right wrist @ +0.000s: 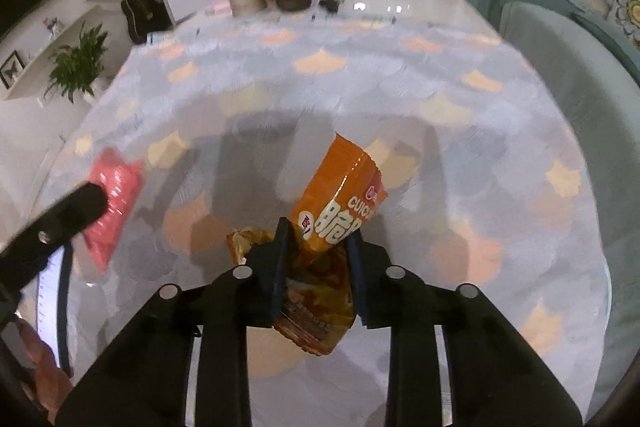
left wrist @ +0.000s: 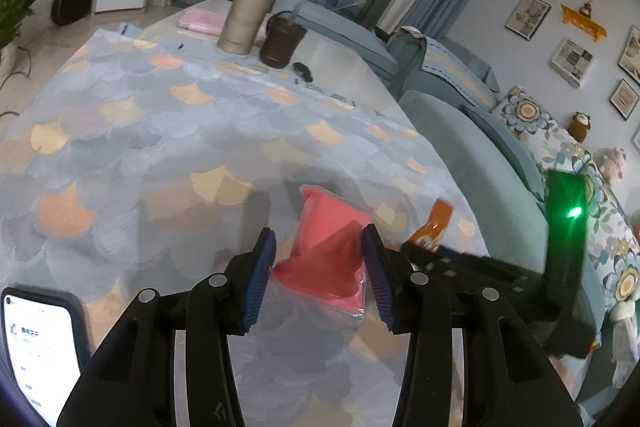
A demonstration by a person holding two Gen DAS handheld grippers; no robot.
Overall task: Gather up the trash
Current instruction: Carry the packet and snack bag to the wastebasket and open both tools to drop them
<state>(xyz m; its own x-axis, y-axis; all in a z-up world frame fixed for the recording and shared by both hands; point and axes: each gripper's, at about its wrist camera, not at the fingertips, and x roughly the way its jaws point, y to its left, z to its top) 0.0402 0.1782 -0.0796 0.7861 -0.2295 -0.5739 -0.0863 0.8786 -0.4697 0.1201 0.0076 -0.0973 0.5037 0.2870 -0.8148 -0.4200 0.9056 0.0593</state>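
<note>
Orange crinkly foil snack packet (right wrist: 340, 211) is pinched in the right gripper (right wrist: 316, 267) at table centre; lift slowly, keeping squeeze firm. Left gripper (left wrist: 320, 275) clamps a pink plastic-wrapped packet (left wrist: 328, 247) at nine o'clock.

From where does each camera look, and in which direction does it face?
Left wrist: sits on the left gripper, faces forward and down over the patterned table toward the sofa; its fingers clamp the red packet.
Right wrist: sits on the right gripper, faces down onto the table; its fingers pinch the orange snack bag.
Shared: red packet, orange bag, table, the two cups at the far end; each view shows part of the other gripper.
</note>
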